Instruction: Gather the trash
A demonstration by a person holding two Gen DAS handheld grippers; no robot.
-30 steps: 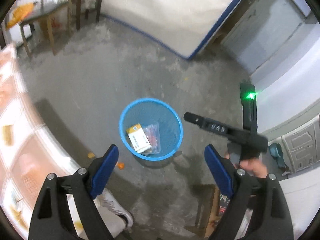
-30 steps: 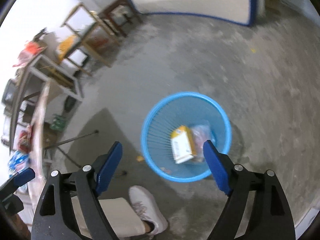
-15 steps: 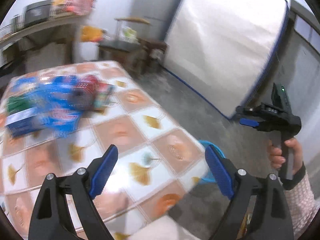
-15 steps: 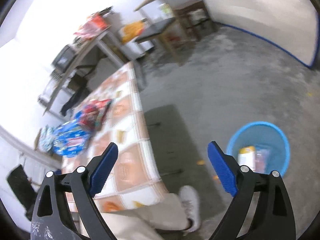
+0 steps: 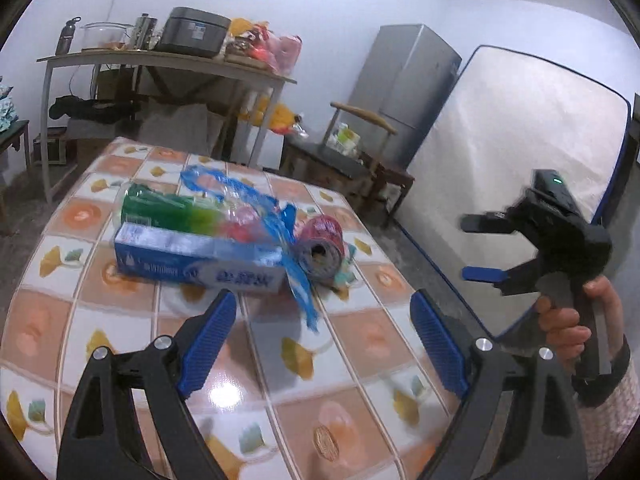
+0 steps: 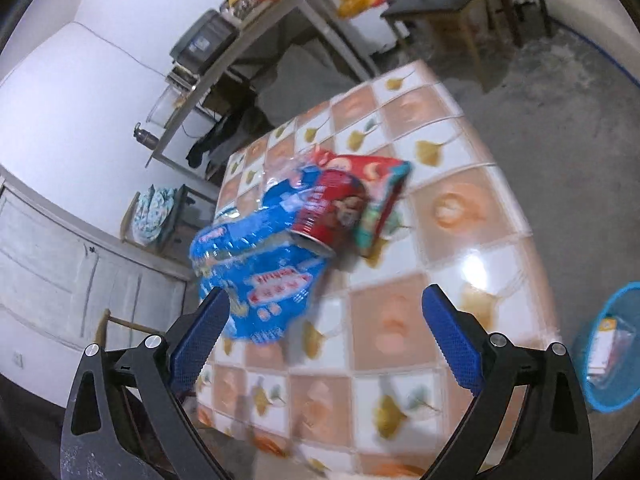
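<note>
A heap of trash lies on the tile-patterned table [image 5: 360, 364]: a blue-and-white box [image 5: 192, 260], a green bag [image 5: 164, 208], a crumpled blue wrapper [image 5: 260, 204] and a red can [image 5: 322, 244] on its side. My left gripper [image 5: 324, 316] hovers open just short of the heap, empty. In the right wrist view the blue wrapper [image 6: 260, 272], the red can [image 6: 332, 212] and a red snack bag [image 6: 380, 184] lie ahead of my right gripper [image 6: 324, 312]. Its jaws are opening with nothing between them. The blue bin [image 6: 612, 392] stands on the floor at the right.
A hand [image 5: 568, 320] holds the right gripper [image 5: 480, 248] beside the table's right edge. A mattress [image 5: 520, 160] leans on the wall by a grey fridge [image 5: 404, 88]. A shelf table [image 5: 160, 60] with a cooker stands behind. A wooden chair [image 5: 360, 148] is on the concrete floor.
Both cameras swung up and away from the blue bin on the floor to the table with the trash heap. Both grippers stayed empty; the right one's jaws spread a little.
</note>
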